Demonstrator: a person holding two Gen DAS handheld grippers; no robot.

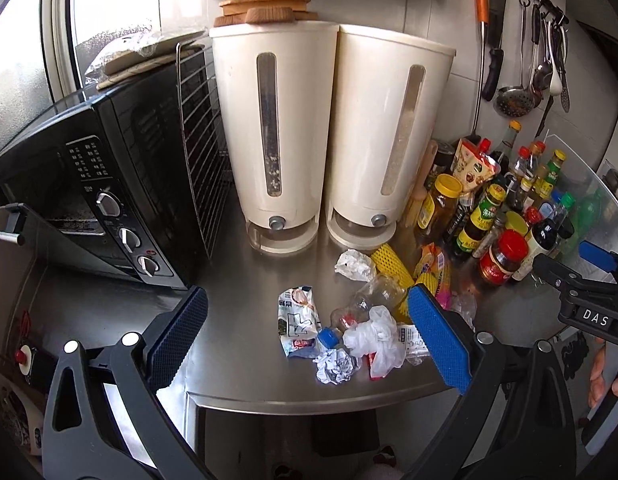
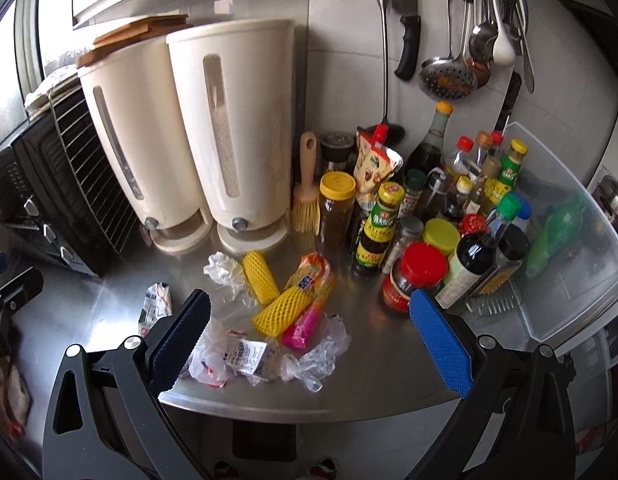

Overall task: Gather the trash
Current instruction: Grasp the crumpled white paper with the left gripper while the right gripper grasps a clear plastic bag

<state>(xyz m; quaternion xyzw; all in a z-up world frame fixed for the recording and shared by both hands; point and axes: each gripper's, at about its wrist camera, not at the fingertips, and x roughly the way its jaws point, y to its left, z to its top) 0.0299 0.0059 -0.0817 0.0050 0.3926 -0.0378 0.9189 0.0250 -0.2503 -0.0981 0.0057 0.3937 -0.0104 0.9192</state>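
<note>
Trash lies in a heap on the steel counter [image 1: 237,280]: a flattened printed packet [image 1: 297,320], a crushed clear bottle [image 1: 373,298] with a blue cap, a white plastic bag [image 1: 377,338], a crumpled paper ball [image 1: 335,365], yellow foam netting [image 2: 285,306] and a pink-orange wrapper [image 2: 309,316]. My left gripper [image 1: 309,344] is open, hovering above the heap near the counter's front edge. My right gripper [image 2: 309,344] is open too, over the clear plastic scraps [image 2: 309,364] and a small white sachet [image 2: 247,356]. Neither holds anything.
Two tall cream dispensers [image 1: 277,132] stand at the back, a black toaster oven [image 1: 101,184] with a wire rack at the left. Many sauce bottles and jars [image 2: 413,276] crowd the right, beside a clear plastic bin [image 2: 569,240]. Utensils hang on the wall [image 2: 449,72].
</note>
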